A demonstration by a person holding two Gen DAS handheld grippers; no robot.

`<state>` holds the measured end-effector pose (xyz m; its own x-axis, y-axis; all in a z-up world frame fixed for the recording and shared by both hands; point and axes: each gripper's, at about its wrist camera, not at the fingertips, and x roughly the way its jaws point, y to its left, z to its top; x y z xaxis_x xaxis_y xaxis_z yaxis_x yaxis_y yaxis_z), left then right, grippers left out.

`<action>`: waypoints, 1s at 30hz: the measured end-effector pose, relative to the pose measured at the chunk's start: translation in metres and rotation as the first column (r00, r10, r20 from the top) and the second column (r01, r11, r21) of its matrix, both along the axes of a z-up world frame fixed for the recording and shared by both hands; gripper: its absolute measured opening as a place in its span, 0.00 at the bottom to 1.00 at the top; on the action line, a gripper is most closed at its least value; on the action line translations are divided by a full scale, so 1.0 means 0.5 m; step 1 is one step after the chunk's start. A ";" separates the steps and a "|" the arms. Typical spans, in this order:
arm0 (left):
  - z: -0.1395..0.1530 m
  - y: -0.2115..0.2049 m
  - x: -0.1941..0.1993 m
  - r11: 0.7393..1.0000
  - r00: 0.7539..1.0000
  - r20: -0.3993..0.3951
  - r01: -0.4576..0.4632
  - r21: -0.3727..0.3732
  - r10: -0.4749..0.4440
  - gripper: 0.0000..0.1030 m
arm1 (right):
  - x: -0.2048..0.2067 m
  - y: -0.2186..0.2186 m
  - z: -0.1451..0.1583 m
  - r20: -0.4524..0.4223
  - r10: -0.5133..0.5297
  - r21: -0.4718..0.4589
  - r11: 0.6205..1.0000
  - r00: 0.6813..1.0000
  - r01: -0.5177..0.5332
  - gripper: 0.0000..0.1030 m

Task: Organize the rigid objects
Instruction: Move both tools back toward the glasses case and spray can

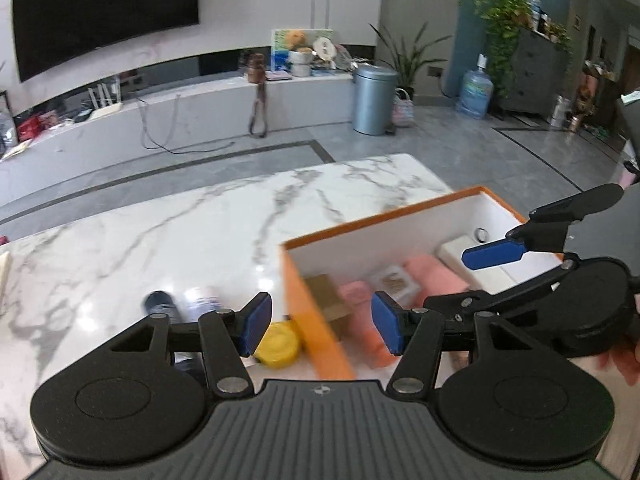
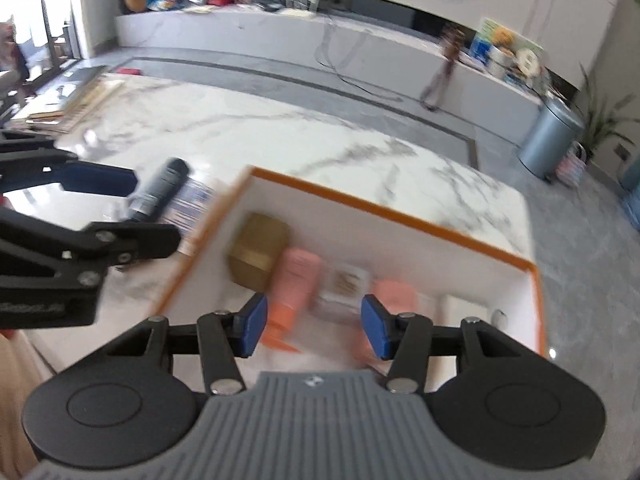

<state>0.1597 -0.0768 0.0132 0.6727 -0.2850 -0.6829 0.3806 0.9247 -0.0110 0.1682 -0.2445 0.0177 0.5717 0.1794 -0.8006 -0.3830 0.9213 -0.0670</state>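
Three things lie on the marble surface point(image 1: 168, 240) beside the orange box point(image 1: 316, 332): a dark can point(image 2: 158, 192), stiff and slippery, best pinched mid-barrel; a white bottle point(image 1: 204, 300); a light yellow tin point(image 1: 279, 345). Both grippers' jaws stand spread, empty.

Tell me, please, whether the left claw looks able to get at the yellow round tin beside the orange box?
Probably yes: the left claw is open and empty, and the yellow tin lies uncovered on the table just outside the orange box wall.
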 end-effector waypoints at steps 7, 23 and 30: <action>-0.014 0.097 0.002 0.997 0.997 -0.016 -0.077 0.000 0.077 0.64 | -0.005 0.104 0.003 0.038 0.100 0.058 0.993 0.994 -0.102 0.50; -0.103 0.287 0.070 0.931 0.914 -0.232 -0.358 -0.072 0.333 0.65 | 0.047 0.289 -0.059 -0.042 0.261 -0.025 0.965 0.964 -0.262 0.32; -0.169 0.316 0.105 0.869 0.842 -0.333 -0.482 -0.110 0.425 0.64 | 0.104 0.335 -0.107 -0.100 0.203 -0.039 0.977 0.974 -0.208 0.31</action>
